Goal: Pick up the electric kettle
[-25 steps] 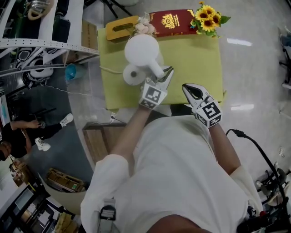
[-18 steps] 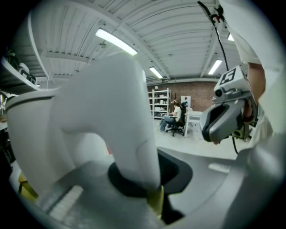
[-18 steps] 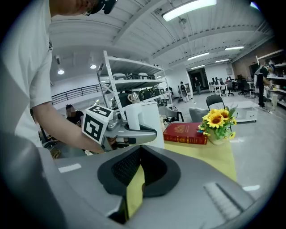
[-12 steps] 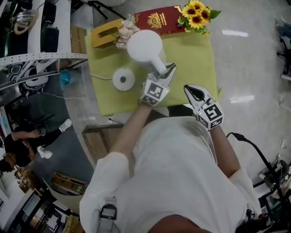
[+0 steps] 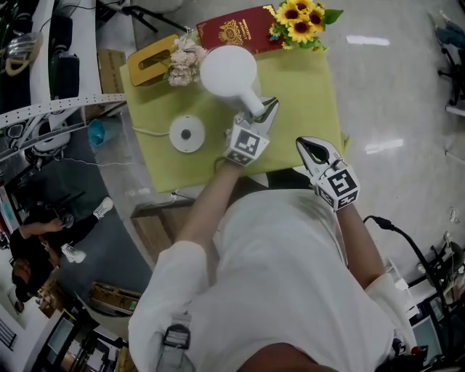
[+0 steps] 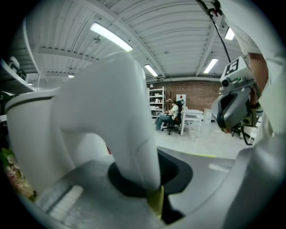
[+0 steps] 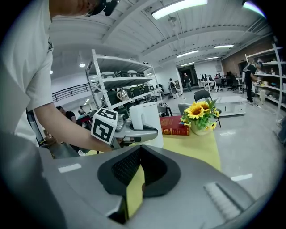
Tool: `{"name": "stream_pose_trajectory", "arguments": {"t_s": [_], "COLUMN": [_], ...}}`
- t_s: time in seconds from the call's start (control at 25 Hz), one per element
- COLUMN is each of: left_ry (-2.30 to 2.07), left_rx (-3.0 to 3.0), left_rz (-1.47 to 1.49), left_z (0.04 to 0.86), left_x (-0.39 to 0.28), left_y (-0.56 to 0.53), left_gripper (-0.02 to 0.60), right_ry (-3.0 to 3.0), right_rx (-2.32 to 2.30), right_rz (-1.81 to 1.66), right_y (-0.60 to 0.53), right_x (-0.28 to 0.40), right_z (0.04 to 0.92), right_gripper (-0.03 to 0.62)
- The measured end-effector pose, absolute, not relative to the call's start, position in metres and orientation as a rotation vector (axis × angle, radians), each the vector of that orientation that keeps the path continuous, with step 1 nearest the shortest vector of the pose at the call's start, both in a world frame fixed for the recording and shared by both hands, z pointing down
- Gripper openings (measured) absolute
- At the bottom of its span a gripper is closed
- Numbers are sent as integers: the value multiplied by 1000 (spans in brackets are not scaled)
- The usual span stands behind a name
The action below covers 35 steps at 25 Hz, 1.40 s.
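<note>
The electric kettle (image 5: 228,70), a smooth white plastic jug with a domed lid and a thick curved handle, hangs from my left tongs (image 5: 267,109) over the far half of the worktop (image 5: 305,94). It is well apart from its base. The left gripper view shows the jaws pinched narrow round the glossy handle (image 6: 120,112), which fills the gap between the ribbed dark pads. I cannot tell whether the kettle's underside touches the cloth.

Nearest me, my right tongs (image 5: 311,147) hover at the worktop's near edge. The jaws are drawn together and nothing is between them.

The worktop wears a matte yellow-green cloth. On its left half, just past my left hand, lies the flat round white kettle base (image 5: 187,134), with a thin pale cord running off its left side.

Further back, a bunch of pale, papery flowers (image 5: 182,58) sits just beside the kettle's left flank. Left of it is a tan wooden box (image 5: 149,62) with an oval slot in its top; what is inside I cannot see.

Along the far edge leans a dark red hardback book (image 5: 232,30) with gold print. At the far right corner a small pale pot (image 7: 199,129) holds yellow sunflowers (image 5: 296,13) with green leaves.
</note>
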<state>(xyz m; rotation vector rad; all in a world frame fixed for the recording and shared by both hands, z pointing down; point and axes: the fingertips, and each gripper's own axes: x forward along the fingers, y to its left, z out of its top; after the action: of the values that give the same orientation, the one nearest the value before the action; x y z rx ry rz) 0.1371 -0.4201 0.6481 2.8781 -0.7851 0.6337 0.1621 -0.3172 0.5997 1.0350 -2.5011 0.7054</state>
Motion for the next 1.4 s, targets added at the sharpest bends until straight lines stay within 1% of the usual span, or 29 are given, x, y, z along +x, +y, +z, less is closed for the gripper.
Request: {"name": "stream_pose_trajectory", "arguments": {"t_s": [1.0, 1.16, 1.4], "left_ry": [-908, -924, -958], "left_rx": [2950, 2956, 2924], "left_rz": [593, 622, 661], "left_z": [686, 692, 695], "left_x": [147, 143, 128], "left_y": [-404, -402, -395], "left_gripper": [17, 44, 121], "right_ry": [-2466, -2471, -2500], "right_rx": [1034, 1031, 1006], "right_rz": [746, 738, 714], "right_y": [-315, -312, -313], "right_x": [167, 167, 162], "right_z": [625, 623, 618], "right_gripper": [3, 3, 3]}}
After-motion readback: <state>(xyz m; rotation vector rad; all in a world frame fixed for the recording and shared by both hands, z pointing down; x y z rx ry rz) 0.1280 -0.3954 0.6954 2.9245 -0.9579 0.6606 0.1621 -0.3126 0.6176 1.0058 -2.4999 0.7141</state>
